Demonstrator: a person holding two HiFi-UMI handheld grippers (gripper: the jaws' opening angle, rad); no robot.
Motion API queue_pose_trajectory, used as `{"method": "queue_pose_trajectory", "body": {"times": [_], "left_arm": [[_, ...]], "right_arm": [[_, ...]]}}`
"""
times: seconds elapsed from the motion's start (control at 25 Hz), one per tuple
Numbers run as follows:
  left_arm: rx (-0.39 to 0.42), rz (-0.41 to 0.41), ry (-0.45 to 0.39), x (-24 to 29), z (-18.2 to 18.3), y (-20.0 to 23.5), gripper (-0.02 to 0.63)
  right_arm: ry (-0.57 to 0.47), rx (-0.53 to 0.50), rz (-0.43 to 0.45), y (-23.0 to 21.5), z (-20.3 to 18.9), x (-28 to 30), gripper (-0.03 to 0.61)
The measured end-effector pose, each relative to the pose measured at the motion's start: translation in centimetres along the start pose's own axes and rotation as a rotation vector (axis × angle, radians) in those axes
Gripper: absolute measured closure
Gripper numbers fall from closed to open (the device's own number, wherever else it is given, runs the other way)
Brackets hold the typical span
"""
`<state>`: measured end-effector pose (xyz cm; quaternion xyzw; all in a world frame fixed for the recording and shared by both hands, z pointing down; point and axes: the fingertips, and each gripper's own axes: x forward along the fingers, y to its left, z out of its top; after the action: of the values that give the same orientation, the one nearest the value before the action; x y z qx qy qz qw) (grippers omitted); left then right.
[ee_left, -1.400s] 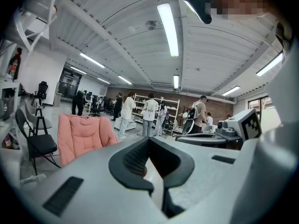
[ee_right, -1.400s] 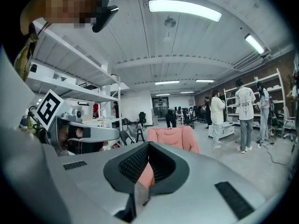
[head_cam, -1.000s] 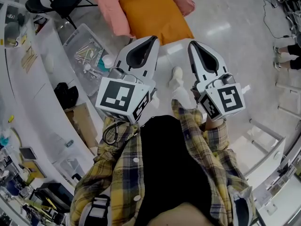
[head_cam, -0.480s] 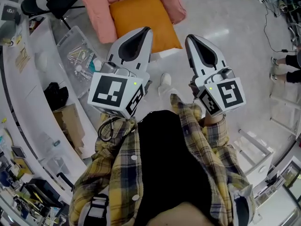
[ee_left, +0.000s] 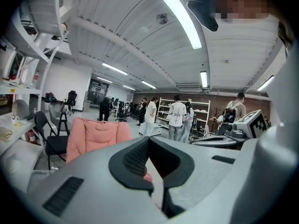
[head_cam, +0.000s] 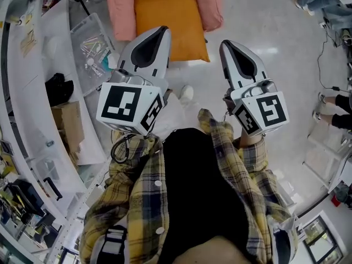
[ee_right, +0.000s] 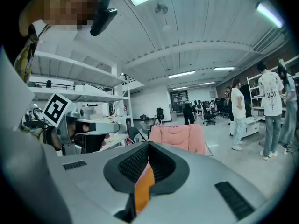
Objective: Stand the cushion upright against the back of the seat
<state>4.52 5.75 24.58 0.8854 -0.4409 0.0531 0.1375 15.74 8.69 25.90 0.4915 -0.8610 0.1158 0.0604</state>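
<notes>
An orange cushion [head_cam: 171,22] lies flat on the seat of a pink padded chair [head_cam: 122,15] at the top of the head view. My left gripper [head_cam: 155,33] is shut and empty, its tips over the cushion's near left corner in that view. My right gripper [head_cam: 229,45] is shut too, with nothing in it, out over the floor to the right of the cushion. In the left gripper view the pink chair [ee_left: 96,134] stands ahead. In the right gripper view the pink chair [ee_right: 180,136] shows past the jaws, and a strip of orange cushion [ee_right: 144,186] shows in the slit between them.
A clear plastic bin [head_cam: 91,45] of small items and a cardboard box [head_cam: 67,126] stand on the floor at the left, beside a long white bench [head_cam: 25,92]. A black chair [ee_left: 49,141] stands left of the pink one. Several people [ee_right: 268,111] stand farther off.
Both grippers have come closer to the pink chair and cushion, and the chair now sits squarer ahead. Both jaws stayed shut.
</notes>
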Motion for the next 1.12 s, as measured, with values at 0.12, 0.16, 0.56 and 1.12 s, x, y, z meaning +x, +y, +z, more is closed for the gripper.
{"method": "queue_pose_trajectory", "body": {"times": [0.12,0.16,0.56,1.12], "left_arm": [[-0.006,0.056,0.010,-0.4,-0.3,1.0,0.611],[-0.009,0.070,0.012,-0.5,-0.4,1.4,0.611],[-0.033,0.135,0.016,-0.5,-0.6,6.6,0.611],[-0.020,0.049,-0.002,4.0,2.5,14.9,0.611]], "right_arm": [[0.017,0.016,0.045,0.0,-0.7,0.8,0.561],[0.023,0.021,0.057,0.0,-0.9,1.2,0.561],[0.056,0.023,0.113,1.1,-1.5,6.5,0.561],[0.056,-0.009,0.073,1.5,1.2,16.4,0.561]]}}
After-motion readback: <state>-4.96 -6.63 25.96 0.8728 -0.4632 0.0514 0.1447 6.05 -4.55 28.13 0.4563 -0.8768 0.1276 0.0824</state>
